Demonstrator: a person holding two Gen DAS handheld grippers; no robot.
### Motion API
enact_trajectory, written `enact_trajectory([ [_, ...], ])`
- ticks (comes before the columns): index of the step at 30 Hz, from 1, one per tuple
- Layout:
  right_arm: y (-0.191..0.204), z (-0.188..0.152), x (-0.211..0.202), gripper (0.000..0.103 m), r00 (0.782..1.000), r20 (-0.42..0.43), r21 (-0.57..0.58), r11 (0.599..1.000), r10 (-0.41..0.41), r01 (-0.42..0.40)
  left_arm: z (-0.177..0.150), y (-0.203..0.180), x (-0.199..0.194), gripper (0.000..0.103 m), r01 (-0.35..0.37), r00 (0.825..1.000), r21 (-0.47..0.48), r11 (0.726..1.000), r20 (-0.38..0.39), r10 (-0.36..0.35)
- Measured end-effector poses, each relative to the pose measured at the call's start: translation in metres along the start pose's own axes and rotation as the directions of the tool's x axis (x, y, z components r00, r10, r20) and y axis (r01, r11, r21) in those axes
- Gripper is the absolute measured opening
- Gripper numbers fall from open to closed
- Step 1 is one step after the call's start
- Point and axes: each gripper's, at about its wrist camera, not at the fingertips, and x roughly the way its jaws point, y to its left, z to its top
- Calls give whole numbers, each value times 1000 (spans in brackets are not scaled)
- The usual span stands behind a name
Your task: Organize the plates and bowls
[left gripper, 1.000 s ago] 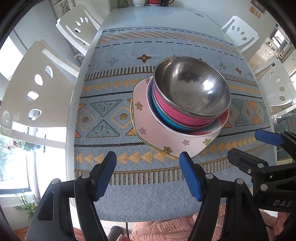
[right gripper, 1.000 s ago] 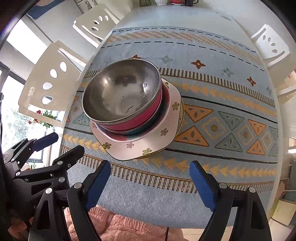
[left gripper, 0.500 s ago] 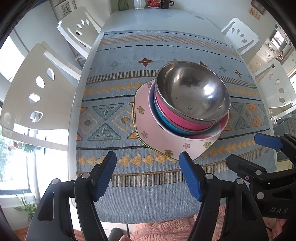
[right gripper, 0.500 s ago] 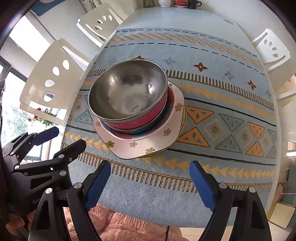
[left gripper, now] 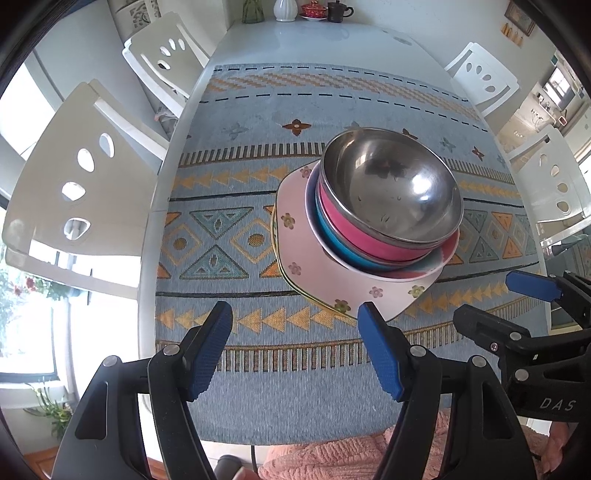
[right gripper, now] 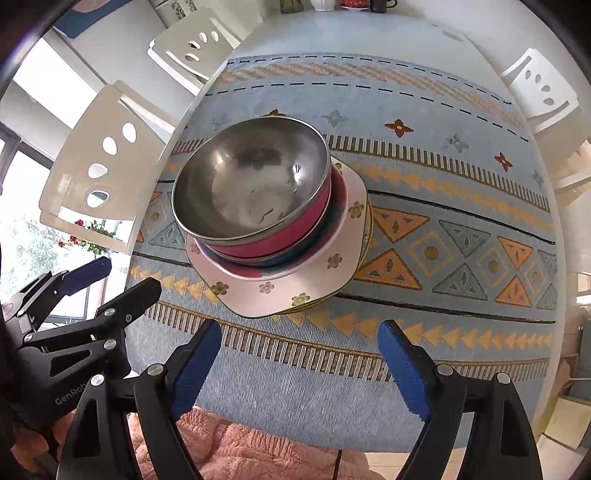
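Observation:
A steel bowl (left gripper: 391,184) tops a stack: under it a pink bowl (left gripper: 354,232), a blue bowl (left gripper: 334,240), a round plate and a pink floral plate (left gripper: 303,251) over a yellow-rimmed plate. The stack stands on the patterned cloth (left gripper: 236,122); it shows in the right wrist view too, with the steel bowl (right gripper: 251,184) and the floral plate (right gripper: 347,229). My left gripper (left gripper: 295,325) is open and empty, above the table's near edge, left of the stack. My right gripper (right gripper: 299,343) is open and empty, in front of the stack.
White chairs (left gripper: 74,177) stand along the table's left side, and others (left gripper: 480,77) on the right. A vase, cups and a glass (left gripper: 284,9) stand at the table's far end. A pink knitted fabric (right gripper: 236,450) lies below the near edge.
Both grippers have drawn back and up a little from the stack, which now looks farther away. The stack has not moved.

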Motion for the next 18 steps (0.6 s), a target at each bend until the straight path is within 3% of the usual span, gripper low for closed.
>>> enact_trajectory([
  [18,-3,1,1,85,1000,2,11,1000,4,-4,-1,-1,5,68,-4,1000,2,1000,-20,4],
])
